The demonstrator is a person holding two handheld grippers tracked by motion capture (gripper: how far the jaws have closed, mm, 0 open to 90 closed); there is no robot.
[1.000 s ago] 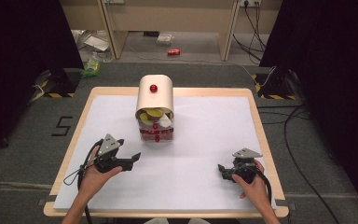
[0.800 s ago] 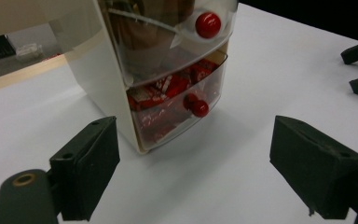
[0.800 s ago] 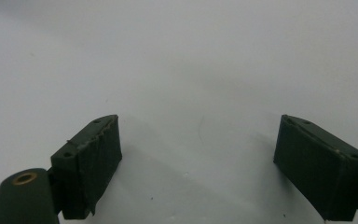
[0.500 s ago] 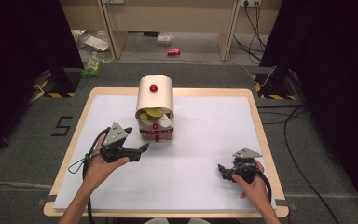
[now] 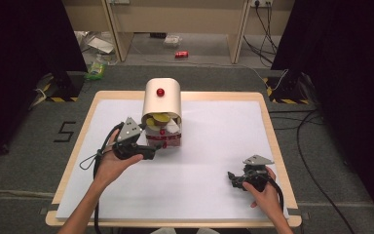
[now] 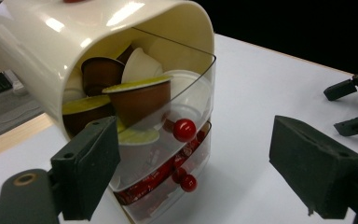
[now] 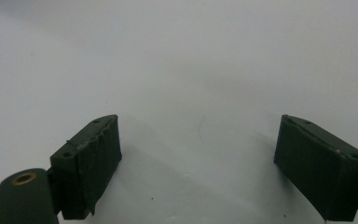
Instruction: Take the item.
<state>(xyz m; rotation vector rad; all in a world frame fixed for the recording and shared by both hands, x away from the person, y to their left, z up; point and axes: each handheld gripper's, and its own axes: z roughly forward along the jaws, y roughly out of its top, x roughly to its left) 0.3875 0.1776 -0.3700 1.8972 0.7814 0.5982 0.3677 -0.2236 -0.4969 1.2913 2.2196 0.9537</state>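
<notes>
With jaws apart, the left claw at mid-frame should centre on the capsule dispenser's red drawer knob; the right claw, also apart, rests on the table.

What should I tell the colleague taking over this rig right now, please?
Left gripper: open, at the front of the capsule dispenser, jaws either side of its clear drawers, holding nothing.
Right gripper: open, empty, low over the white table at the near right.
Dispenser stands upright at the table's far middle, capsules inside, red knobs facing the left gripper.
Done: approach. Left: probably gripping a knob and opening a drawer.
</notes>
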